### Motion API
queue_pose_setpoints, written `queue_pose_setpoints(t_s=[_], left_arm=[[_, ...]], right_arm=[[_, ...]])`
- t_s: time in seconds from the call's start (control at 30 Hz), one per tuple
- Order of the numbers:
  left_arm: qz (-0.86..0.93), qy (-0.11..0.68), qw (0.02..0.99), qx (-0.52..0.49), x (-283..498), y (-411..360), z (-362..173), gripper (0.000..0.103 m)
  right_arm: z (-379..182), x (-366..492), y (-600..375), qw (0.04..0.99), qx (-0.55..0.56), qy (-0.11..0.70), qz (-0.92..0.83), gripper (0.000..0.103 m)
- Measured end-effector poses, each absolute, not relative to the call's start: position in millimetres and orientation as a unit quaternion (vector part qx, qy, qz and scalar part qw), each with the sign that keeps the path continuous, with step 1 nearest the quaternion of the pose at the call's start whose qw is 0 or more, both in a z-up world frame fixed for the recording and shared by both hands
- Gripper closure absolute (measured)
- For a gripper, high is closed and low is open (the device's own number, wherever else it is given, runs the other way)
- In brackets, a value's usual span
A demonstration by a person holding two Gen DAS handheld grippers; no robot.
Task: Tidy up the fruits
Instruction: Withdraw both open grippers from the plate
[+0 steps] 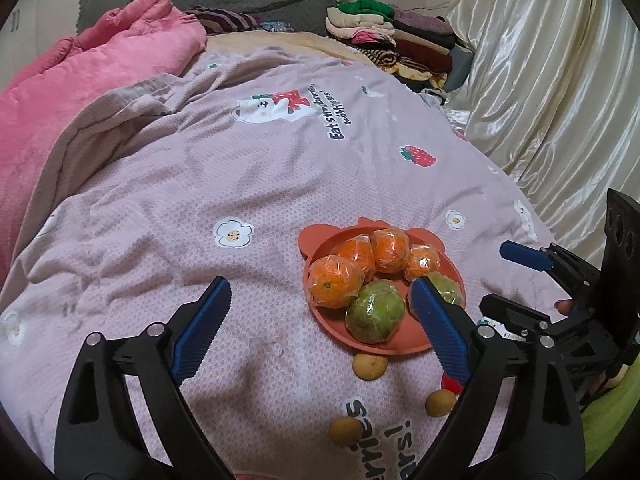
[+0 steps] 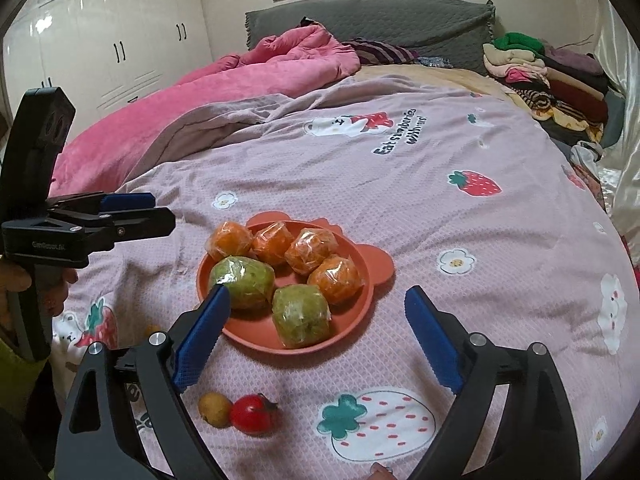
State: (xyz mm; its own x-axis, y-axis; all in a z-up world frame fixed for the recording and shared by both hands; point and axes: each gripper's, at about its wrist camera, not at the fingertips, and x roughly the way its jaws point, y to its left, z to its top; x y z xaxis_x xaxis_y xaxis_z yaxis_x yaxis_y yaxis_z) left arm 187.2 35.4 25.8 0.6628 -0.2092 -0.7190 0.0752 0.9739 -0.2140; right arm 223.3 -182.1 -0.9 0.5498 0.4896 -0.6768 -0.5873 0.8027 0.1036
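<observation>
Left hand-held gripper: released, jaws wide, nothing between the pads. Orange plate on the bed quilt holds four wrapped oranges and two green fruits. Small yellow fruit touches red tomato on quilt near plate. Right hand-held gripper: released, empty.

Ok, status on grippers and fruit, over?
Left gripper and right gripper open, empty. Six wrapped fruits on plate. Tomato, small brown fruits loose on bedspread. Nothing blocking.

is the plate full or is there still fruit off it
Not all in: the plate holds six wrapped fruits, but a tomato and a small brown fruit lie on the blanket.
</observation>
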Motion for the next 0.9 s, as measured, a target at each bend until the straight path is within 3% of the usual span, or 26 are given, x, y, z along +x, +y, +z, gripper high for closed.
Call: queue_pose_setpoints(t_s=[0.9], left_arm=[[-0.069, 0.398, 0.911, -0.081, 153.2, 28.8, 20.8, 0.010]], right_arm=[[-3.8, 198.8, -201.5, 0.879, -0.072, 0.367, 0.296, 0.013]])
